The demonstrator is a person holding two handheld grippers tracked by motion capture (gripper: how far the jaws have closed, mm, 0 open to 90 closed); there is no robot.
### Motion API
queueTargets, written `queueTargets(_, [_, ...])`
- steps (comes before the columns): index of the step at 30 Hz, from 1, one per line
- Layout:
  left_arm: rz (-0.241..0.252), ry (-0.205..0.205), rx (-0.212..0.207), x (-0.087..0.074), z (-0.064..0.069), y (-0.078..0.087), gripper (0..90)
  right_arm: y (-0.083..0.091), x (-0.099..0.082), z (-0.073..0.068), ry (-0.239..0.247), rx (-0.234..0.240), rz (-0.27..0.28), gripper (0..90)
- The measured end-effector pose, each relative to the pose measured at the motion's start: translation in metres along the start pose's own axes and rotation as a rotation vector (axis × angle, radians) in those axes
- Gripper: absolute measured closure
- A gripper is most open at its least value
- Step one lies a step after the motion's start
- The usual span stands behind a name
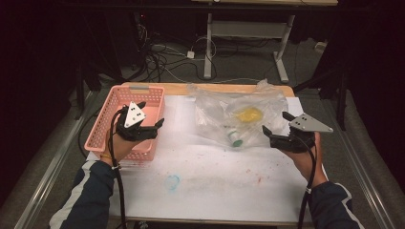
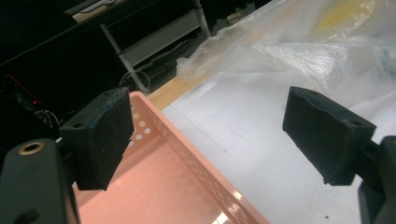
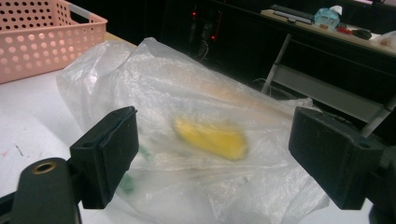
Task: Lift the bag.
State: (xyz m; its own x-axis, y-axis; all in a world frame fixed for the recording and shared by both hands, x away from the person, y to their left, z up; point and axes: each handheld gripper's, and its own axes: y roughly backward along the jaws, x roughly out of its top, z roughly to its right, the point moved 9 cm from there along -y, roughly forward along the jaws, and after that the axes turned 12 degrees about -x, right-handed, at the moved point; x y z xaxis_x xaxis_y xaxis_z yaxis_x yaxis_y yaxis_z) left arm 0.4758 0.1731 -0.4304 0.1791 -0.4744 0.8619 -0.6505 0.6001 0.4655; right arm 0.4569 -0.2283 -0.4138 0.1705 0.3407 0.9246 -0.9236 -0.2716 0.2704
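**No legible text**

No words, labels, brand names, numbers or signs can be read in any of the views. The small bottle (image 1: 235,138) inside the clear plastic bag (image 1: 224,107) is too blurred for any label to be made out, and the pink basket (image 1: 102,128) carries no visible marking.

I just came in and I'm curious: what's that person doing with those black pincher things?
A person holds a left gripper over a pink basket and a right gripper beside a clear plastic bag. Both are open and hold nothing. Inside the bag are something yellow and a green-capped bottle.
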Motion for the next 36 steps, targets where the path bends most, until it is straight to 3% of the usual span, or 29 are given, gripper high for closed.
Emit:
queueTargets(8, [-0.003, -0.023, -0.022, -0.012, 0.013, 0.013, 16.0, 0.009, -0.004, -0.005, 0.005, 0.023, 0.007, 16.6])
queueTargets(14, [-0.015, -0.013, -0.048, -0.028, 0.023, 0.024, 16.0, 0.016, -0.013, -0.012, 0.019, 0.038, -0.001, 16.6])
queueTargets(21, [-0.027, -0.015, -0.033, -0.045, 0.030, 0.037, 16.0, 0.023, -0.022, -0.020, 0.041, 0.054, -0.001, 16.7])
queueTargets(36, [-0.032, -0.029, -0.058, -0.063, 0.051, 0.047, 16.0, 0.040, -0.037, -0.037, 0.070, 0.087, 0.004, 17.0])
